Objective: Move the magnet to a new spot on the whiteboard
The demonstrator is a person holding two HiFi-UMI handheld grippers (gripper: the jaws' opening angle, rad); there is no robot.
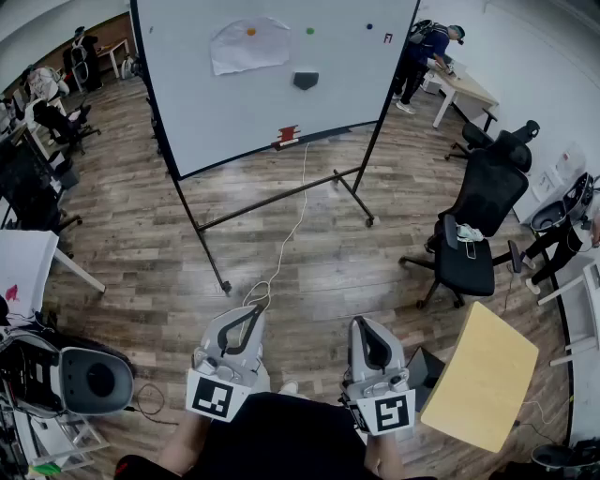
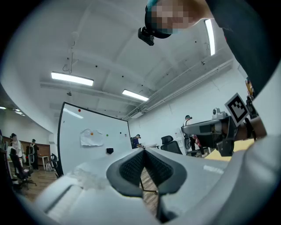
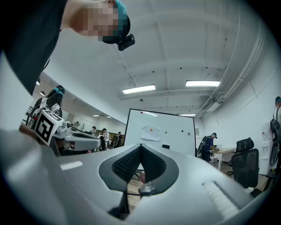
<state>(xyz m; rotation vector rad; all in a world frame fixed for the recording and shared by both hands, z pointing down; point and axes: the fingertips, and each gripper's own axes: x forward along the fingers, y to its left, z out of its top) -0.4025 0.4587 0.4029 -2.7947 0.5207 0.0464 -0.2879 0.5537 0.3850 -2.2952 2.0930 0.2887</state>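
Note:
The whiteboard (image 1: 272, 84) stands on a wheeled frame well ahead of me. A sheet of paper (image 1: 248, 47) hangs on it under an orange magnet (image 1: 250, 31); a green magnet (image 1: 309, 30) and a blue magnet (image 1: 368, 26) sit to its right. A dark eraser (image 1: 306, 80) sticks lower down. My left gripper (image 1: 253, 311) and right gripper (image 1: 365, 323) are held low near my body, far from the board, both shut with nothing between the jaws. The board also shows in the left gripper view (image 2: 88, 145) and the right gripper view (image 3: 160, 127).
A black office chair (image 1: 478, 234) stands at the right, with a yellow tabletop (image 1: 483, 380) in front of it. A white cable (image 1: 286, 244) trails over the wooden floor from the board. A person (image 1: 427, 52) stands at a desk at the back right; chairs and desks line the left.

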